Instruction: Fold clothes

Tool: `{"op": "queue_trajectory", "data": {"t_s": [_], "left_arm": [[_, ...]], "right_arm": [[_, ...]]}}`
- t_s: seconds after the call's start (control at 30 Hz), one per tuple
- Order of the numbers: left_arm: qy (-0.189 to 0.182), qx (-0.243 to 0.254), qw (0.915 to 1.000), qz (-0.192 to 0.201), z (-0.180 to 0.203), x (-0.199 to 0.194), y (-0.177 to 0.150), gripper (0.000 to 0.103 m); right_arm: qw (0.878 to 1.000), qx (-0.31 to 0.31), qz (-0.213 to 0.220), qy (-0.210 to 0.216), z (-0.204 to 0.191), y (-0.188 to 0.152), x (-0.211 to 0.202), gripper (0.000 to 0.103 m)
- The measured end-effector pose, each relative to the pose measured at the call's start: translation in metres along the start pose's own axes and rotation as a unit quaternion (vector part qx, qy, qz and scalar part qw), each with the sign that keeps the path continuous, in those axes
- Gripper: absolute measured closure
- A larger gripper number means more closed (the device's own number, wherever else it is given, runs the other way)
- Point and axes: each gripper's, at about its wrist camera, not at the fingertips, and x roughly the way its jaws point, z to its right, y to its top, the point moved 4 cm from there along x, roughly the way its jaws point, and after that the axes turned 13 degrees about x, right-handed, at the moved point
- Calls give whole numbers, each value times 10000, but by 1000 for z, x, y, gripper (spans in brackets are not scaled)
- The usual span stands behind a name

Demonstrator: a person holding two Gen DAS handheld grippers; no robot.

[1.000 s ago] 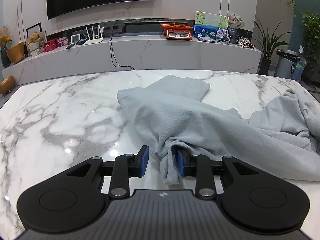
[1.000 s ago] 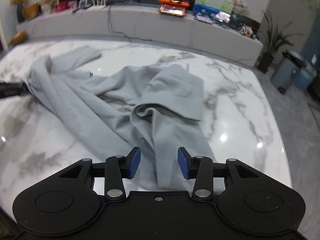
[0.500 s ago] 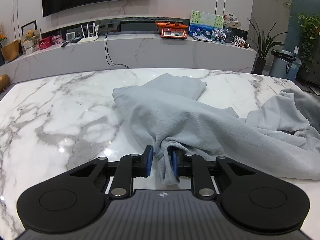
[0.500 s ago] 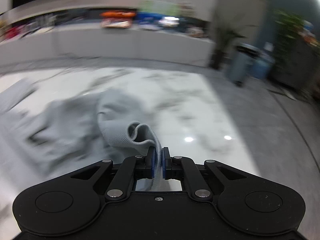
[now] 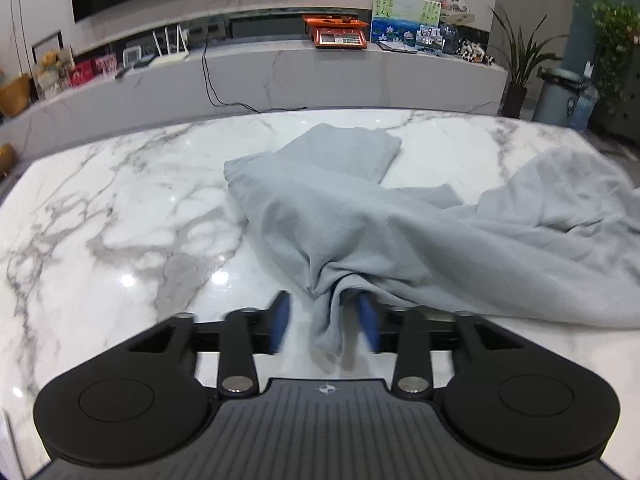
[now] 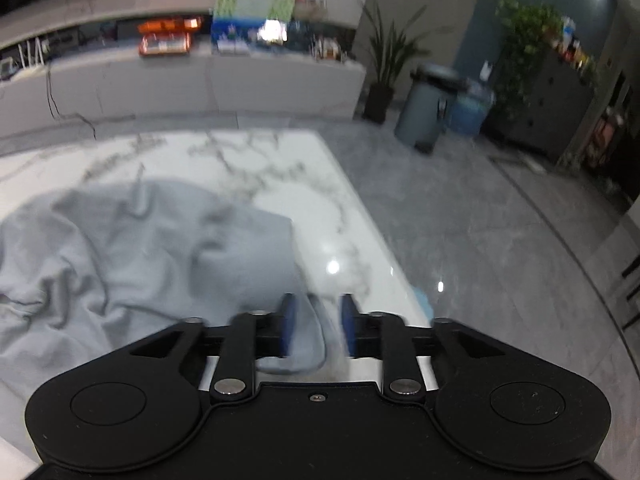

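Observation:
A light grey garment point(image 5: 360, 216) lies crumpled across the white marble table point(image 5: 120, 208). My left gripper point(image 5: 325, 322) is open, and a bunched fold of the garment hangs loose between its blue pads near the table's front edge. In the right wrist view the same garment point(image 6: 132, 240) spreads to the left. My right gripper point(image 6: 317, 328) is open near the table's right edge, with a rounded hem of the garment lying between its pads. That view is blurred.
A long marble console point(image 5: 320, 76) with an orange device point(image 5: 336, 34), pictures and a router stands behind the table. To the right are a potted plant point(image 6: 384, 68), a grey bin point(image 6: 428, 108) and grey floor point(image 6: 500, 260) beyond the table edge.
Both grippers were shut on garment folds half a second ago and have now opened. The right gripper has swung right, toward the table's right edge.

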Motion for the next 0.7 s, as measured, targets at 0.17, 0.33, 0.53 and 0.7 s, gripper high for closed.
{"op": "queue_trajectory", "data": {"t_s": [0.17, 0.33, 0.53, 0.7], "left_arm": [[23, -281, 9989, 387, -19, -23, 31, 42], [-81, -992, 9945, 321, -66, 8, 75, 35], [-1, -1781, 9819, -645, -104, 85, 71, 40], [-268, -2446, 9672, -626, -114, 124, 67, 59]], "right_arm": [[9984, -89, -57, 549, -12, -7, -23, 71], [9966, -229, -309, 731, -17, -28, -23, 71], [9945, -220, -652, 788, -5, -48, -9, 71], [9930, -170, -766, 883, 0, -49, 4, 71]]}}
